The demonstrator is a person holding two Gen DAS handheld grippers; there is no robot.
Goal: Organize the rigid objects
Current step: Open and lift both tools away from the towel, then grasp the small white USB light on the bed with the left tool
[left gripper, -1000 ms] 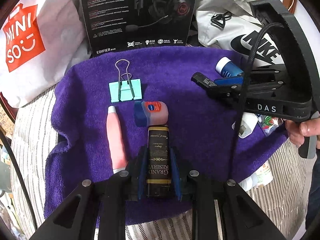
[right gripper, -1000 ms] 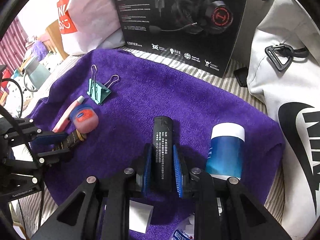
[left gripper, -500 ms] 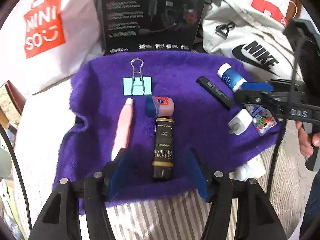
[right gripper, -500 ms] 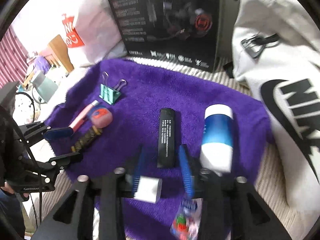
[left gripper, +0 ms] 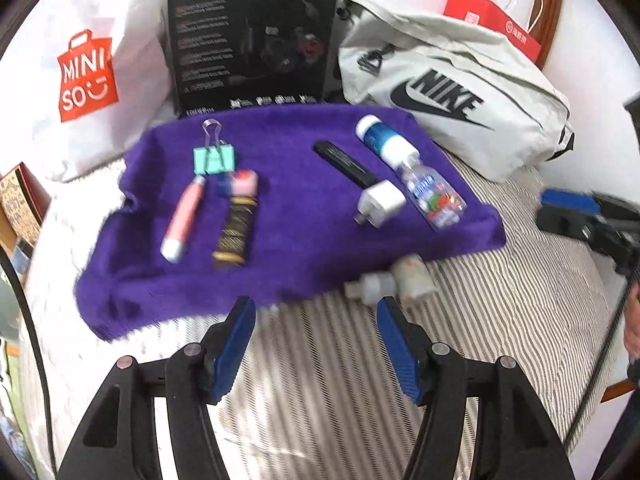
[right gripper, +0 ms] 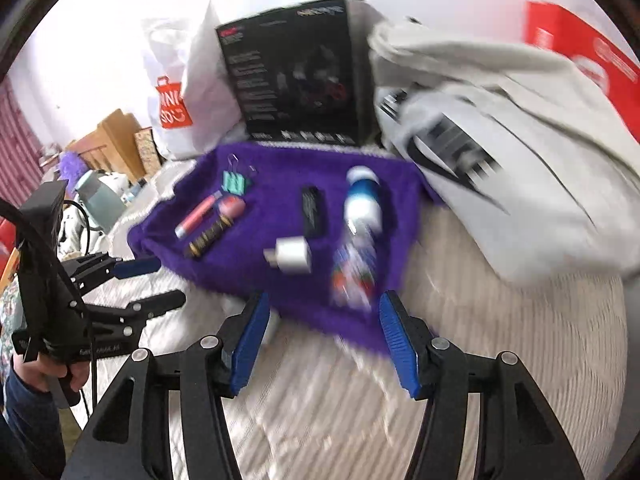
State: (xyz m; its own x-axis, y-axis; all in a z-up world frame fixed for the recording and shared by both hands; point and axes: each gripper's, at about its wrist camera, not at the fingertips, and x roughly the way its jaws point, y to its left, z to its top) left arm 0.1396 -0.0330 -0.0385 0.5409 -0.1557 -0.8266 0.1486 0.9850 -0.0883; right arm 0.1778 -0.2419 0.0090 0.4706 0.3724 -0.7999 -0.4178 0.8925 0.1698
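Observation:
A purple towel [left gripper: 304, 240] lies on striped bedding. On its left are a green binder clip [left gripper: 213, 159], a pink tube [left gripper: 183, 218], a small pink jar [left gripper: 240, 182] and a dark gold-lettered tube [left gripper: 235, 232]. On its right lie a black bar [left gripper: 346, 164], a blue-and-white bottle [left gripper: 382, 140], a white charger [left gripper: 382, 202] and a clear bottle [left gripper: 436, 198]. My left gripper [left gripper: 316, 320] hangs over the bedding in front of the towel, jaws opening, nothing between them. My right gripper [right gripper: 325, 316] is at the towel's near edge, jaws also opening and empty.
A black headset box [left gripper: 252, 36] stands behind the towel, with a white Miniso bag [left gripper: 88, 76] on its left and a grey Nike bag [left gripper: 452, 96] on its right. A small white bottle [left gripper: 390, 282] lies at the towel's front edge. A hand [right gripper: 48, 372] holds the left gripper.
The left gripper let go of the dark tube and the right let go of the black bar. Both opened, rose and pulled back off the towel toward the striped bedding.

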